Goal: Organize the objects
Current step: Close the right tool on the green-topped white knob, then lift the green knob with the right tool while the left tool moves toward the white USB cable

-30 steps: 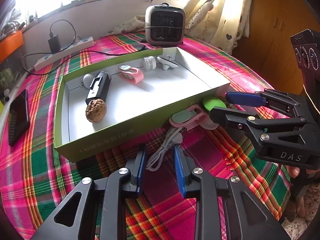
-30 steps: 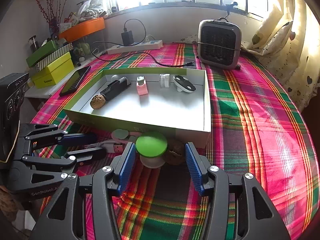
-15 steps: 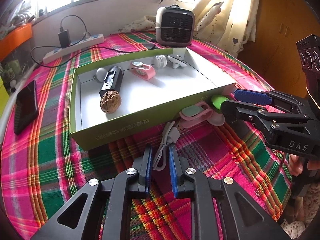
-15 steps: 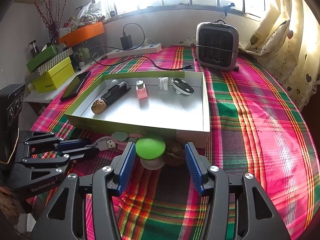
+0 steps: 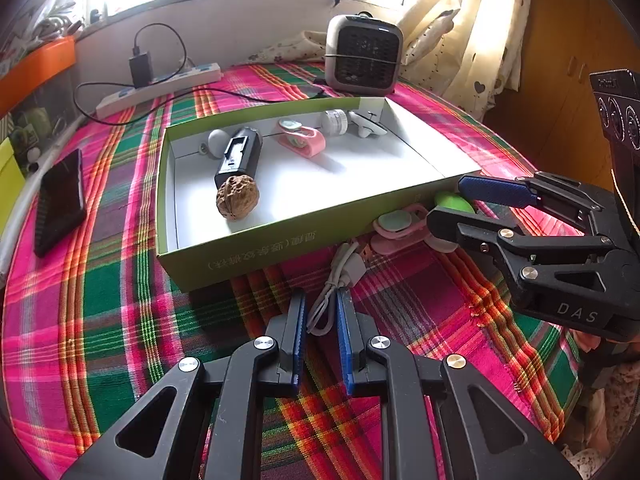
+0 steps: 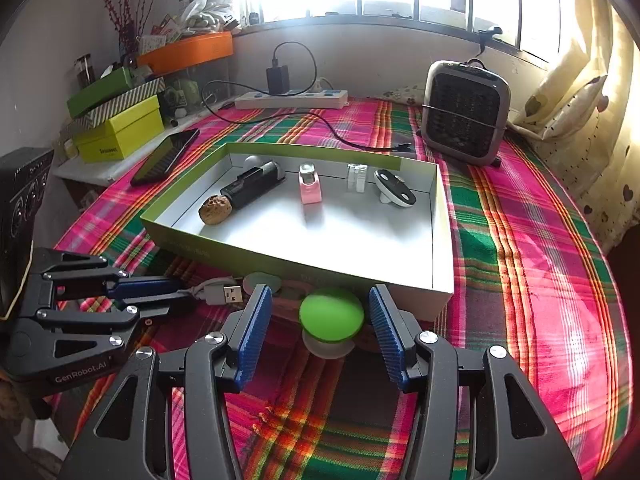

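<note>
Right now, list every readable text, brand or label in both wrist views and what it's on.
"DAS": black right gripper body, left wrist view.
"GenRobot.AI": black left gripper body, right wrist view.
Upside-down Chinese print on the shallow green cardboard box: not legible.
Small word on the yellow-green lidded box: too blurred.

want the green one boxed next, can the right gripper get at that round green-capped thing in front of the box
Probably yes: the right gripper already straddles the round green-capped object, jaws open, nothing between pads and cap. The green cardboard box sits just behind.
</note>
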The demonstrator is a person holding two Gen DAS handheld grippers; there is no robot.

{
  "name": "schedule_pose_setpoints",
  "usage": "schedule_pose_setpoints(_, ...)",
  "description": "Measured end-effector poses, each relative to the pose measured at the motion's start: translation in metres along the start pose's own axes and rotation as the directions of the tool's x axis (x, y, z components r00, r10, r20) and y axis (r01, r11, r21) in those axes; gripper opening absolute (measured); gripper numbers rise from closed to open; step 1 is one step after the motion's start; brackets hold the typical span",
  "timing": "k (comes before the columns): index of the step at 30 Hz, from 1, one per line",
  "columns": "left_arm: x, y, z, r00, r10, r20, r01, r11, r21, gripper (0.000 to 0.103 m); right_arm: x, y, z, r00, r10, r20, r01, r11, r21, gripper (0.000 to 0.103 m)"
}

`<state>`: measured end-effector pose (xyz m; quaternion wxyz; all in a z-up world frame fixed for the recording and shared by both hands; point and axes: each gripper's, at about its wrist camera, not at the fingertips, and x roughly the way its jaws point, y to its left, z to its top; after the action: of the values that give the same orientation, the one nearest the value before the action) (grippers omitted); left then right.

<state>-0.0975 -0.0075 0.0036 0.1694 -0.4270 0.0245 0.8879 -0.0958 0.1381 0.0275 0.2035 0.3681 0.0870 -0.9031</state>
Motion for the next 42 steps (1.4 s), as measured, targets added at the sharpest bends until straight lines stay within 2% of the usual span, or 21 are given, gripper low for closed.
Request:
schedule_pose_setpoints(5, 0.0, 0.001, 0.0, 1.0, -0.004, 0.002, 0.004, 1.0, -0.007, 0.013, 0.003, 0.007, 0.001, 0.999, -0.03, -0.017, 0.028, 0.997, -0.072, 0.05)
schedule_pose_setpoints(11, 0.001, 0.001, 0.0, 1.0, -0.005, 0.002, 0.005, 1.0, -0.008, 0.013, 0.003, 0.01, -0.002, 0.997, -0.078, -0.024, 0.075, 0.992, -0.101, 0.035)
schedule_pose_setpoints(25, 0.0, 0.002, -0.001, 1.0, -0.005, 0.002, 0.005, 1.0, -0.008, 0.013, -0.013, 0.01, -0.008, 0.999, -0.053, -0.005, 0.052, 0.994, -0.093, 0.035)
schedule_pose_setpoints(33, -0.002, 0.002, -0.003, 1.0, 0.001, 0.0, -0.001, 1.0, -0.019, 0.013, -0.027, 0.011, -0.02, 1.0, -0.014, -0.024, 0.012, 0.995, -0.097, 0.035)
schedule_pose_setpoints(42, -0.005, 0.002, -0.007, 1.0, 0.004, -0.002, -0.004, 1.0, -0.016, 0.014, -0.023, 0.011, -0.027, 0.999, -0.006, -0.038, 0.003, 0.997, -0.082, 0.035)
